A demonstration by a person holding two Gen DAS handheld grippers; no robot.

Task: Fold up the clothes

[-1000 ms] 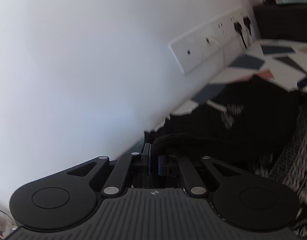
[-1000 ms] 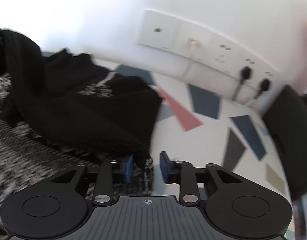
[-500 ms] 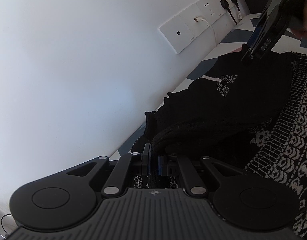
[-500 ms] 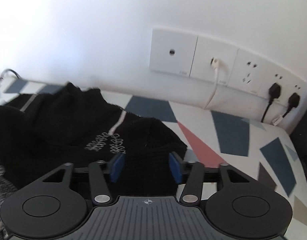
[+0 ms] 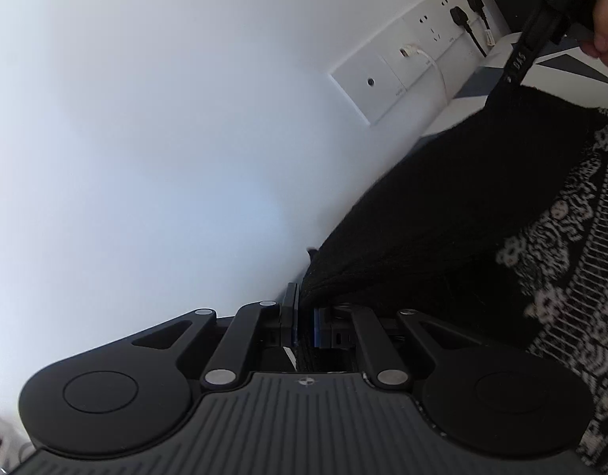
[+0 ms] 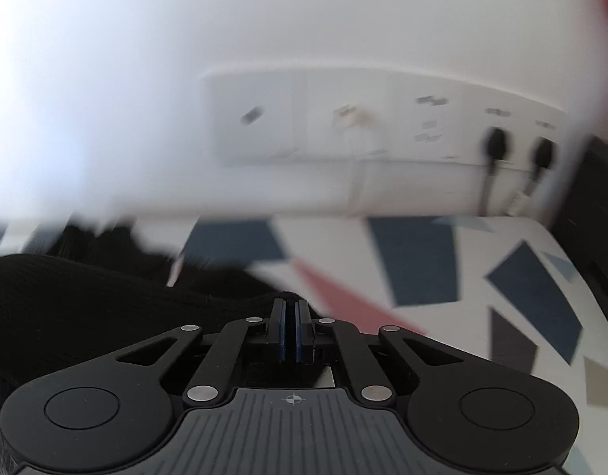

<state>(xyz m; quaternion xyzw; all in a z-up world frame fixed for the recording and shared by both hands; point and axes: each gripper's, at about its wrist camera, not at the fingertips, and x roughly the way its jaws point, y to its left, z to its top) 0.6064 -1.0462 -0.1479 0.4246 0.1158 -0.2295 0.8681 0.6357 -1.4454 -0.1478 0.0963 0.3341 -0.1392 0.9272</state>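
A black knit sweater [image 5: 442, 213] with a black-and-white patterned part [image 5: 573, 277] is stretched between my two grippers. My left gripper [image 5: 304, 316] is shut on a bunched edge of the sweater near the wall. My right gripper [image 6: 291, 308] is shut on another edge of the sweater [image 6: 86, 301], which hangs to its left. In the left wrist view the right gripper [image 5: 521, 63] shows at the top right, held by a hand, pinching the sweater's far corner.
A white wall [image 5: 165, 118] with a row of sockets [image 6: 383, 130] and two black plugs [image 6: 496, 144] stands close behind. The table top [image 6: 502, 277] is white with blue, red and grey shapes. A dark box [image 6: 593, 206] stands at the right.
My right gripper was open over the sweater's edge and has shut on it and lifted. The sweater is now pulled taut between both grippers. The left gripper keeps its hold.
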